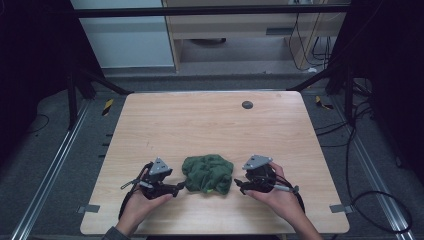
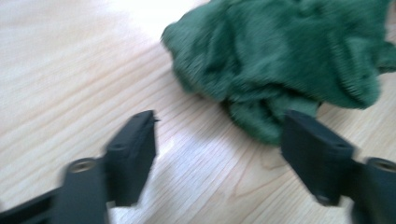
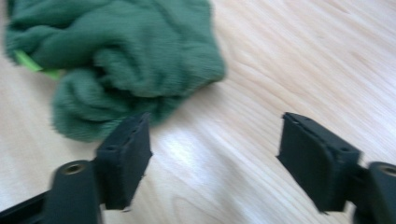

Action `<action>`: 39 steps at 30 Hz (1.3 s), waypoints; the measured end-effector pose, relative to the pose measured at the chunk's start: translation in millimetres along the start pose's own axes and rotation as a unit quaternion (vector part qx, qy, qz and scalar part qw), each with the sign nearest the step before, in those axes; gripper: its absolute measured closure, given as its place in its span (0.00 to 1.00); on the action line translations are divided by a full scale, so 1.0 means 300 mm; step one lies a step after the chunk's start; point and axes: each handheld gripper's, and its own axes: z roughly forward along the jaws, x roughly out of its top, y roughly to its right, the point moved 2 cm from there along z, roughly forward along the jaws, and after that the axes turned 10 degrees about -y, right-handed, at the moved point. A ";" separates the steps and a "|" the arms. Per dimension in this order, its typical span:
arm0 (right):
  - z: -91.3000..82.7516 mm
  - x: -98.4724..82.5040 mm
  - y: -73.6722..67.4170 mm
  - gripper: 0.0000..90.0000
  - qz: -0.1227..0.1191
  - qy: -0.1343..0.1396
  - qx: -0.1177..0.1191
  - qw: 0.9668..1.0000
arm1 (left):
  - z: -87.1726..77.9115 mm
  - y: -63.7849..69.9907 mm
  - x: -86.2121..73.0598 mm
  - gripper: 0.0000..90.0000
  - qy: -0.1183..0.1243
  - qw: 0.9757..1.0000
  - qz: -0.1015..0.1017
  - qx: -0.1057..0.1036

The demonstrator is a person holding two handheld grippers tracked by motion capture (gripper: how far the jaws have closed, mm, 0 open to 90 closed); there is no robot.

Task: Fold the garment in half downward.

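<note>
A crumpled dark green cloth [image 1: 207,173] lies bunched on the wooden table [image 1: 200,120], near its front edge. My left gripper [image 1: 179,188] rests just left of the cloth, pointing at it. In the left gripper view the jaws of this gripper [image 2: 219,135] stand wide apart, with bare wood between them and the cloth [image 2: 280,51] just beyond the right jaw. My right gripper [image 1: 239,187] sits just right of the cloth, open. In the right gripper view its jaws [image 3: 215,140] frame bare table, and the cloth [image 3: 116,56] lies past the left jaw with a light green tag [image 3: 30,63] showing.
A small dark round disc [image 1: 247,104] sits near the table's far edge. Grey tape strips [image 1: 88,208] mark the front corners. Cables [image 1: 380,200] lie on the floor to the right, and dark frame posts [image 1: 72,95] stand behind the table.
</note>
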 end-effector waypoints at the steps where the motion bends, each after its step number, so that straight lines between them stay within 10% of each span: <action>1: -0.002 -0.004 0.009 0.23 0.007 0.001 -0.003 1.000 | -0.002 -0.007 -0.002 0.23 0.001 1.000 -0.005 0.003; 11: -0.017 -0.067 0.112 0.09 0.073 -0.014 -0.015 0.997 | -0.027 -0.084 -0.033 0.11 -0.018 0.999 -0.029 0.012; 27: -0.023 -0.156 0.251 0.07 0.110 -0.038 0.002 0.993 | -0.058 -0.212 -0.123 0.07 -0.038 0.997 -0.053 0.028; 39: 0.020 -0.144 0.334 0.09 0.155 -0.030 -0.005 0.987 | -0.029 -0.272 -0.097 0.07 -0.039 0.995 -0.062 0.062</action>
